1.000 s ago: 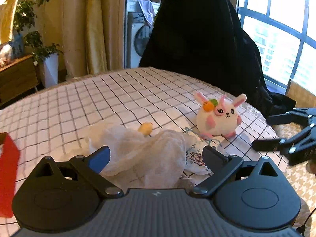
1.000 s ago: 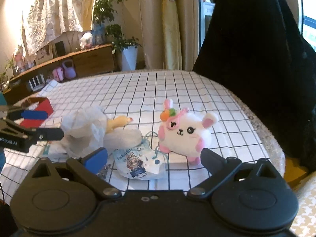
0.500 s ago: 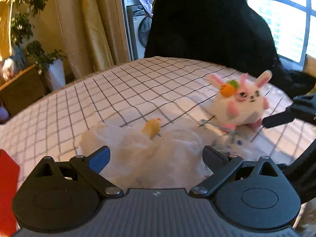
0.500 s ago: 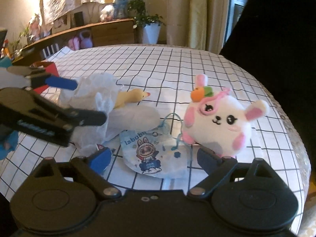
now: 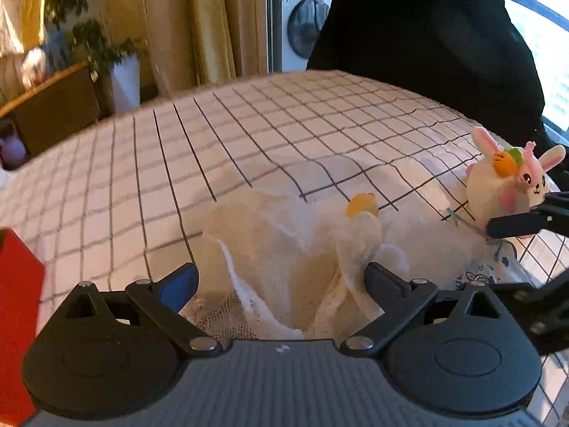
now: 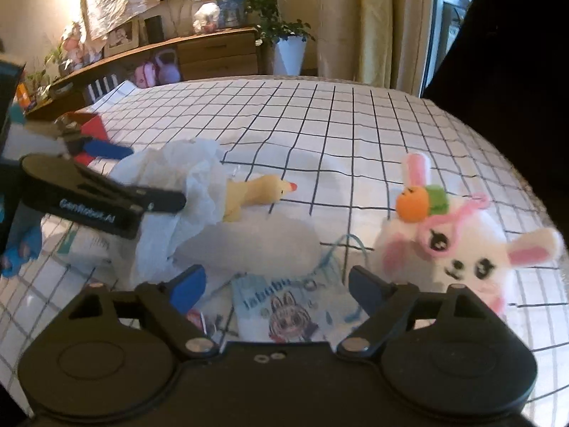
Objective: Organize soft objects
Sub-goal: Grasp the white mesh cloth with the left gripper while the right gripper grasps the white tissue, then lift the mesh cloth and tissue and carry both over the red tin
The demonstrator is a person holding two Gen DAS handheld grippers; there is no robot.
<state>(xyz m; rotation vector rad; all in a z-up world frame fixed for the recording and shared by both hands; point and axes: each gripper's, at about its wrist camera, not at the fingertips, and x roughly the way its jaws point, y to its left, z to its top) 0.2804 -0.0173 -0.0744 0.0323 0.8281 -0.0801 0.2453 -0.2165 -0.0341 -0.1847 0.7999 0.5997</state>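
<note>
Both tongs stand spread and empty, the left gripper [image 5: 281,277] straddling the crumpled gauze cloth [image 5: 284,245] as if to gather it, the right gripper [image 6: 277,281] just beside it over the Labubu pouch [image 6: 284,306].

Sunlit room: yellow curtains [image 5: 213,17], washing machine [image 5: 298,28], wooden sideboard [image 6: 213,53], potted plant [image 6: 284,35].

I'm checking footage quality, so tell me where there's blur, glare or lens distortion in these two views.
Left wrist view: blown-out window at right, smeared plant at left, tablecloth grid bowed by the fisheye. Right wrist view: the left hand-held gripper is motion-blurred, the bunny plush looks soft, and the corners are dark.
</note>
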